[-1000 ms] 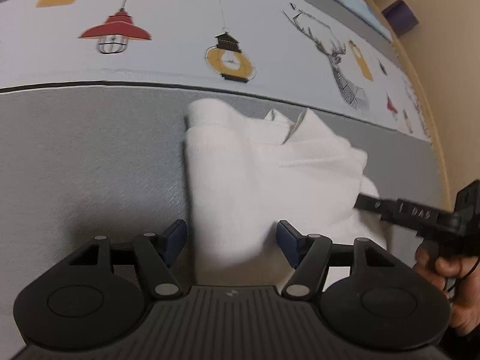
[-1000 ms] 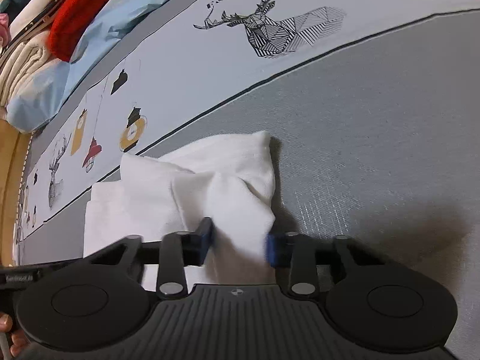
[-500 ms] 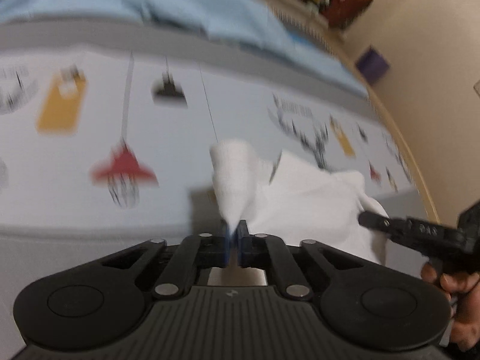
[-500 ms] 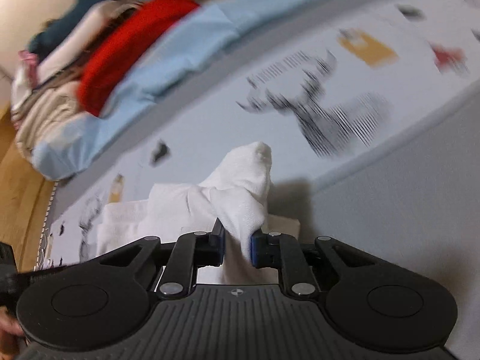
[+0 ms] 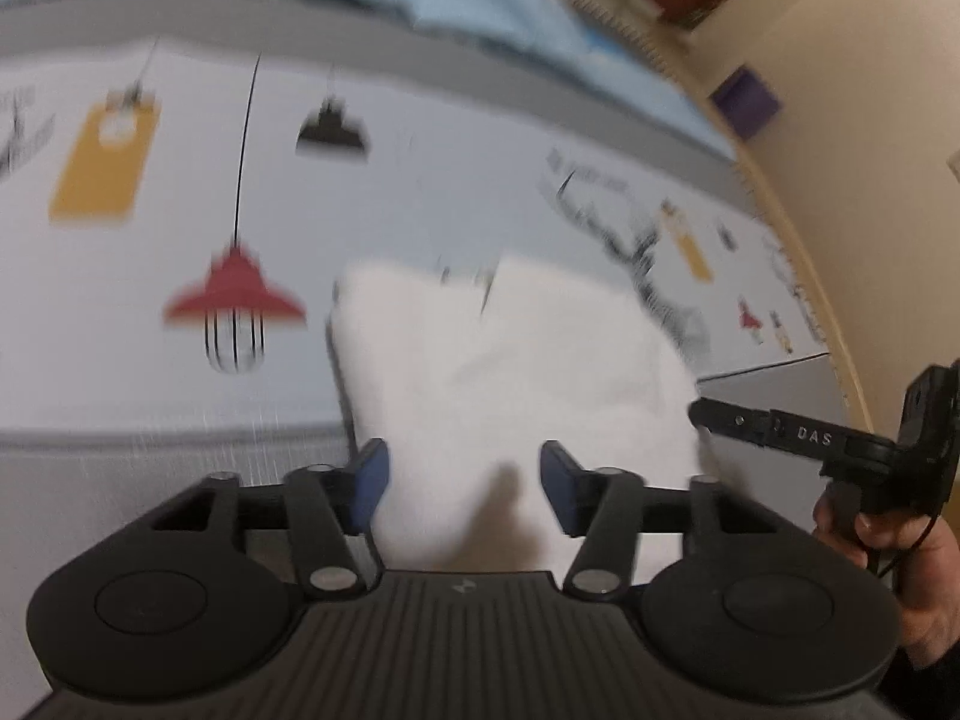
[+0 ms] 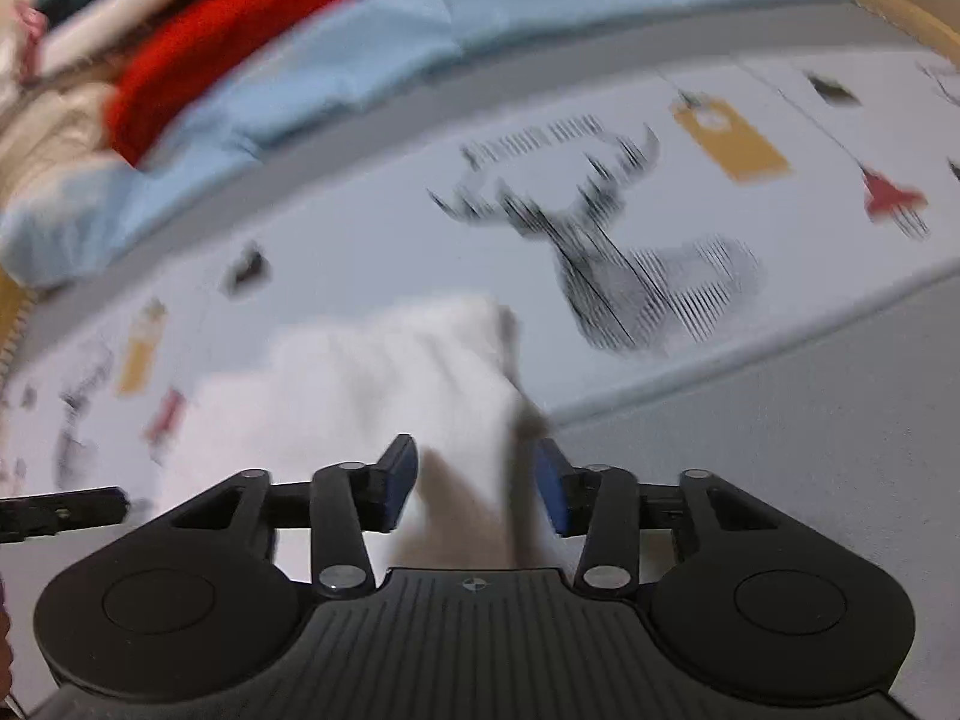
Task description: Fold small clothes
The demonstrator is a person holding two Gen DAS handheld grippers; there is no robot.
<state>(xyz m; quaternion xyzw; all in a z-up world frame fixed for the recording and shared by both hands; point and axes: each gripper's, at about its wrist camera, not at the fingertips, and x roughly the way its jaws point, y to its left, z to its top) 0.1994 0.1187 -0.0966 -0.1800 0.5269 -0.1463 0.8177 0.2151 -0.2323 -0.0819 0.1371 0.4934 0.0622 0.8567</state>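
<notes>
Two grippers sit low in their views, and both are letting go. Your left gripper (image 5: pixel 462 483) has its jaws opening, blue pads clear of the cloth on either side; your right gripper (image 6: pixel 477 483) is opening too, with the near edge of the white garment (image 5: pixel 510 384) between its pads but, as far as the blur allows, not pinched. The garment lies just beyond both, bunched into a thick fold on the printed bedsheet (image 5: pixel 180 180), straddling the line where grey meets the lamp-and-deer print. The release after a fold looks to be the step in hand. Next, judge whether the fold lies flat: you probably need to square its loose far corners. Farther off lie a pale blue cover (image 6: pixel 360 60) and a red garment (image 6: pixel 228 30).
</notes>
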